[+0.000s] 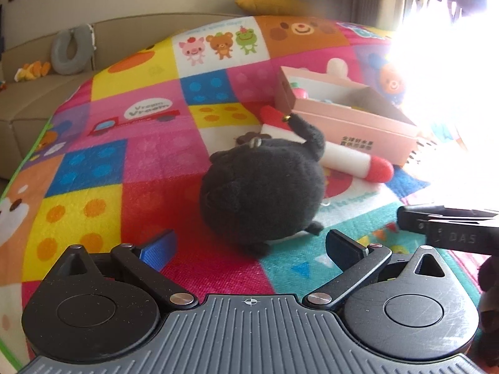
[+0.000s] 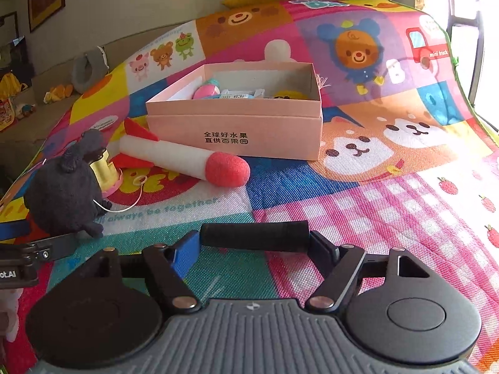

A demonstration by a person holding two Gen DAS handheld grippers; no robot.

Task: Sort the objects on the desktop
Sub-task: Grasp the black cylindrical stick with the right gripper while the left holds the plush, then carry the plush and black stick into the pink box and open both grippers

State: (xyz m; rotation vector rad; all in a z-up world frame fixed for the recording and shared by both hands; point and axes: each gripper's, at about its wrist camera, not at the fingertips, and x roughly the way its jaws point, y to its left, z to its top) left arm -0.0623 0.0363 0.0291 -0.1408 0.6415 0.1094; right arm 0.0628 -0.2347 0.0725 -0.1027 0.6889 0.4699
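- Right gripper (image 2: 254, 244): we see a black foam cylinder (image 2: 254, 237) lying crosswise between the fingers, its ends meeting the blue pad (image 2: 186, 254) on one side and the black pad on the other; fingers partly closed, clamped on it
- Left gripper (image 1: 249, 244): fingers spread wide, nothing between them; only the play mat (image 1: 140, 162) shows in the gap
- Black plush toy (image 1: 262, 190) sits on the mat just ahead of the left fingers, apart from both tips
- Foam rocket (image 2: 187, 159), white body with red nose, lies on the mat beyond the plush and ahead-left of the right fingers, just beside the near wall of the pink box (image 2: 237, 131)
- Pink box is open, well ahead of the right fingers; small items lie inside, too small for us to name
- A gold-and-pink toy (image 2: 106, 168) peeks out behind the plush in the right wrist view
- Tip of the right gripper shows at the right edge of the left wrist view
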